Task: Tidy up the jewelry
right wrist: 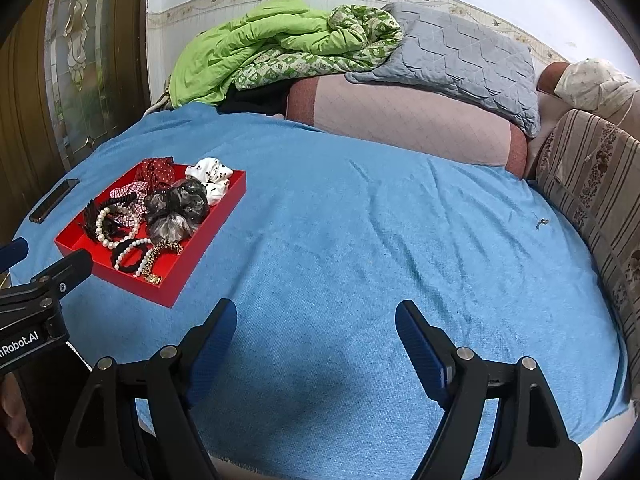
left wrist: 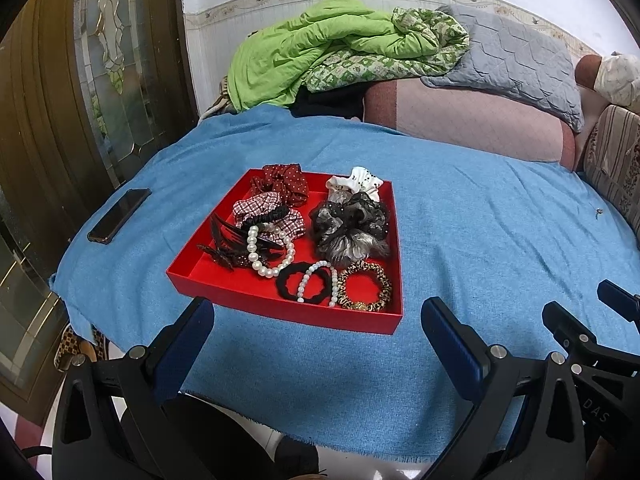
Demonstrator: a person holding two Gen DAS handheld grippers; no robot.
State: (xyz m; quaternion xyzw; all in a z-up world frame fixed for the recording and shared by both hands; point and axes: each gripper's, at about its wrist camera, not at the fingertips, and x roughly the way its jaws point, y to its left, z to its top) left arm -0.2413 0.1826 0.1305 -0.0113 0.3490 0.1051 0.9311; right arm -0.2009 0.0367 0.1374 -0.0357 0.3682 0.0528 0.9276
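A red tray (left wrist: 280,312) sits on the blue cloth (left wrist: 460,240) and holds scrunchies, a pearl bracelet (left wrist: 272,252), a black hair tie (left wrist: 308,284), a leopard-print band (left wrist: 366,286), dark hair claws (left wrist: 228,240) and a grey-black scrunchie (left wrist: 350,224). My left gripper (left wrist: 318,324) is open and empty, just in front of the tray's near edge. My right gripper (right wrist: 316,324) is open and empty over bare cloth, to the right of the tray (right wrist: 188,276). The left gripper's side shows at the left edge of the right wrist view (right wrist: 60,272).
A black phone (left wrist: 119,215) lies on the cloth left of the tray. A green blanket (left wrist: 320,48), a grey quilted pillow (left wrist: 520,60) and a pink cushion (left wrist: 460,120) are piled behind. A patterned sofa edge (right wrist: 592,184) is at the right, a wooden door (left wrist: 60,120) at the left.
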